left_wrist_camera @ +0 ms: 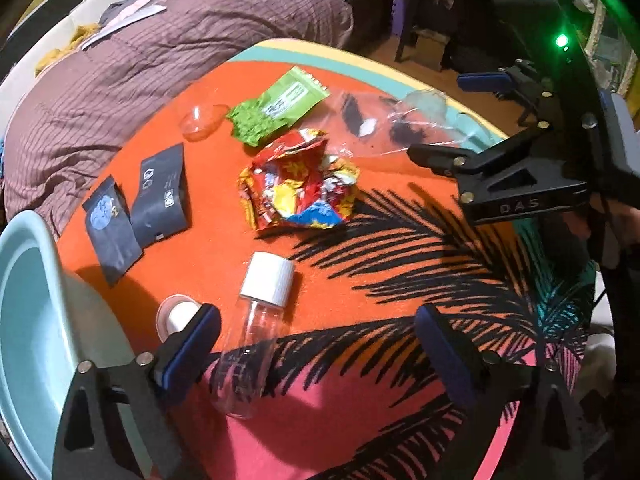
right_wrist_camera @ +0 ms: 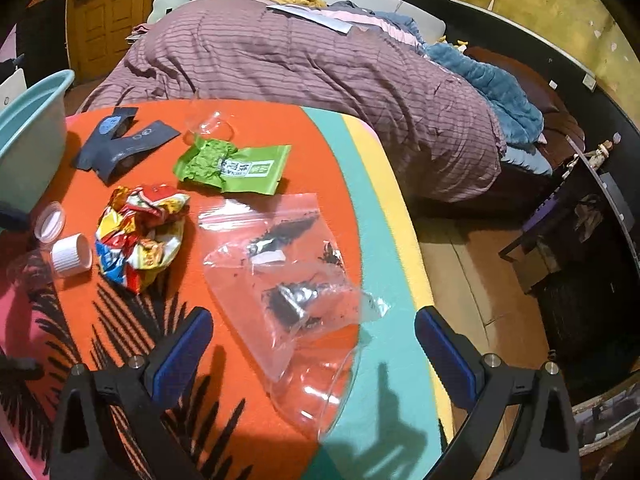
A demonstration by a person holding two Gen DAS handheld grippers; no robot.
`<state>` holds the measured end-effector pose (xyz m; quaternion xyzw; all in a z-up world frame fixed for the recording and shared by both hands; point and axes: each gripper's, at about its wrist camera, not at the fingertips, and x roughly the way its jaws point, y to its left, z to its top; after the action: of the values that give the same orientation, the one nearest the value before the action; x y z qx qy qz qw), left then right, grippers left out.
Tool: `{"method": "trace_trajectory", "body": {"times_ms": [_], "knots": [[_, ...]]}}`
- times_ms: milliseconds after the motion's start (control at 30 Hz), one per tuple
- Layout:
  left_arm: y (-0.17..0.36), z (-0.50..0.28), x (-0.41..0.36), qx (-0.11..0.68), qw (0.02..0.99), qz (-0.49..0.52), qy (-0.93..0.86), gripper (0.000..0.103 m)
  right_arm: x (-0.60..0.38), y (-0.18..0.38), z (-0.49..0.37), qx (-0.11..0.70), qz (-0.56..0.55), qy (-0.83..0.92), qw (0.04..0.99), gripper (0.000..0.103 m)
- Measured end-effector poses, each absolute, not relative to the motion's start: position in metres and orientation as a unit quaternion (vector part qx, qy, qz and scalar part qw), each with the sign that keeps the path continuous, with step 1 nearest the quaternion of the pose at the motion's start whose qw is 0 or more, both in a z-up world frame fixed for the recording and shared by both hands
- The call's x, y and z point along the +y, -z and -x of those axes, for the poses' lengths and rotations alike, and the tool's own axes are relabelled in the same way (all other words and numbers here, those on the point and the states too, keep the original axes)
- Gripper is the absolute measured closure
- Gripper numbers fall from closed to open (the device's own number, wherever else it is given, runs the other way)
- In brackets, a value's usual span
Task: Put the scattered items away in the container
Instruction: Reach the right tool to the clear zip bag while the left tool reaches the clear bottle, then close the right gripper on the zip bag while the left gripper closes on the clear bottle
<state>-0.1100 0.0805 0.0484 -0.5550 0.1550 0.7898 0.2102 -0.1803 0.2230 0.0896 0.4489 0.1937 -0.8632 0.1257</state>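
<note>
Flat, bottle (left_wrist_camera: 256, 344) cap points toward crumpled wrapper (left_wrist_camera: 298, 184).

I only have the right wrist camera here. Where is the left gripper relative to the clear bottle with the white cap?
Observer: The left gripper is right over the clear bottle, which lies on its side between its open fingers.
Operator: Are the pads on it?
Observer: No, both pads stand apart from it; the bottle lies nearer the pad on the basin's side.
Operator: How close is the basin?
Observer: The blue basin sits right beside that gripper, and the part of its inside that shows has nothing in it.
</note>
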Motion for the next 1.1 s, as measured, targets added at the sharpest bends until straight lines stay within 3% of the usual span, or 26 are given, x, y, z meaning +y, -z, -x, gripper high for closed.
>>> {"method": "trace_trajectory", "body": {"times_ms": [267, 433, 567, 933, 1100], "knots": [[-0.040, 0.122, 0.081, 0.167, 0.203, 0.561, -0.784, 0.007, 0.213, -0.079, 0.195, 0.198, -0.470, 0.851, 0.124, 0.000], [-0.031, 0.127, 0.081, 0.166, 0.207, 0.576, -0.773, 0.021, 0.217, -0.072, 0.207, 0.180, -0.485, 0.849, 0.105, 0.002], [-0.028, 0.127, 0.081, 0.179, 0.204, 0.578, -0.769, 0.023, 0.217, -0.064, 0.210, 0.156, -0.502, 0.844, 0.106, 0.018], [-0.035, 0.120, 0.071, 0.185, 0.202, 0.572, -0.773, 0.048, 0.216, -0.065, 0.207, 0.125, -0.503, 0.847, 0.115, 0.035], [-0.030, 0.117, 0.068, 0.201, 0.194, 0.576, -0.768, 0.050, 0.216, -0.064, 0.204, 0.115, -0.503, 0.847, 0.126, 0.046]]}}
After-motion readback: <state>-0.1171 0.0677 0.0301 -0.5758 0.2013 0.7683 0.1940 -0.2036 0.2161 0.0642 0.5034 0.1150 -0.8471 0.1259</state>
